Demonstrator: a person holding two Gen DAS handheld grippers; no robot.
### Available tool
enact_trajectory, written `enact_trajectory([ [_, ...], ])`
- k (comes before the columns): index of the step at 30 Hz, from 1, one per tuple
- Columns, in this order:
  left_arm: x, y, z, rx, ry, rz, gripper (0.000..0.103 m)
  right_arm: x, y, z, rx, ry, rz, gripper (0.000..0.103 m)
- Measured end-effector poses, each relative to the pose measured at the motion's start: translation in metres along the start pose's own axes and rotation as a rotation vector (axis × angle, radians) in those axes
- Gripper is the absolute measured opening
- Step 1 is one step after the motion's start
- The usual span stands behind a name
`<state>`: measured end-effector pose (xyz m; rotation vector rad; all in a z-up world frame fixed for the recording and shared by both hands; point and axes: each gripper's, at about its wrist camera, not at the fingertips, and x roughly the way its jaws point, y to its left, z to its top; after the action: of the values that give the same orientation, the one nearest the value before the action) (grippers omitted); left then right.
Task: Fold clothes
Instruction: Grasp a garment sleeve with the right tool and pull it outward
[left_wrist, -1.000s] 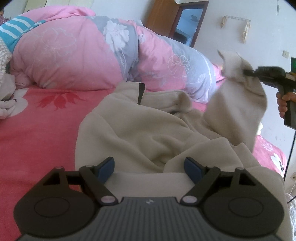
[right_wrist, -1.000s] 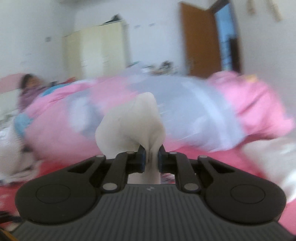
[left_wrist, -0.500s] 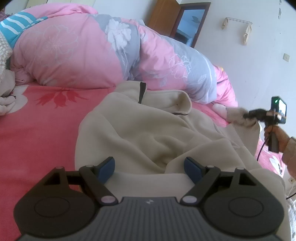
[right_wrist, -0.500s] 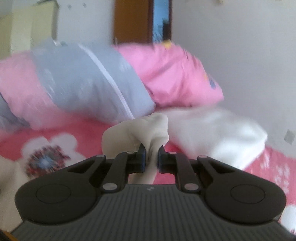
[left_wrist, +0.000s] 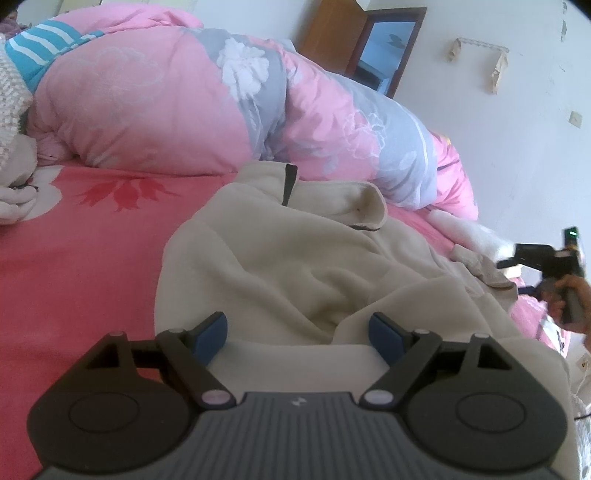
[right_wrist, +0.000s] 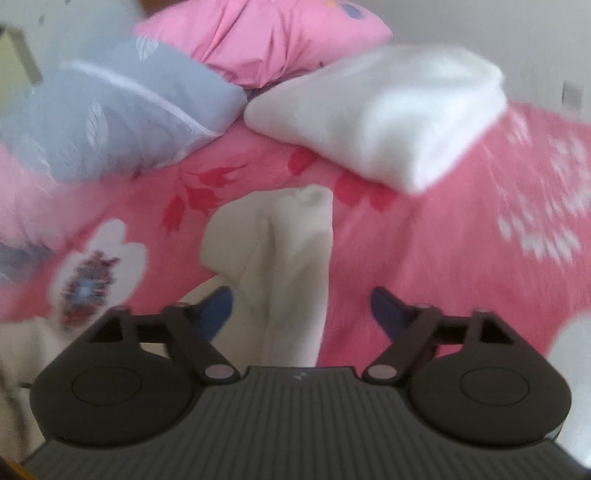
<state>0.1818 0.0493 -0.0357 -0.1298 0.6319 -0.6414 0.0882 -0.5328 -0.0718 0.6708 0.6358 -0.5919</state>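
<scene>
the cream fleece top (left_wrist: 295, 266) lies on the pink bed sheet (left_wrist: 74, 258). left gripper (left_wrist: 299, 328) spread, empty. right gripper (right_wrist: 301, 306) is opening, the blurred sleeve (right_wrist: 280, 251) loose between its jaws, lower part hidden.

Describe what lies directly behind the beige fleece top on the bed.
Behind the beige fleece top lies a rolled pink and grey floral duvet, resting on the pink bedsheet. The duvet hides whatever is farther back on the bed.
</scene>
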Motion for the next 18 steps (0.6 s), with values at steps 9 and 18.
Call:
enact_trajectory([
  [9, -0.048, -0.002, 0.005, -0.090, -0.136, -0.043, 0.090, -0.088, 0.000, -0.056, 0.098, 0.172, 0.351, 0.087],
  [18, -0.097, -0.086, -0.015, 0.166, -0.134, -0.172, 0.096, -0.117, 0.056, -0.121, 0.053, 0.328, 0.693, 0.087],
])
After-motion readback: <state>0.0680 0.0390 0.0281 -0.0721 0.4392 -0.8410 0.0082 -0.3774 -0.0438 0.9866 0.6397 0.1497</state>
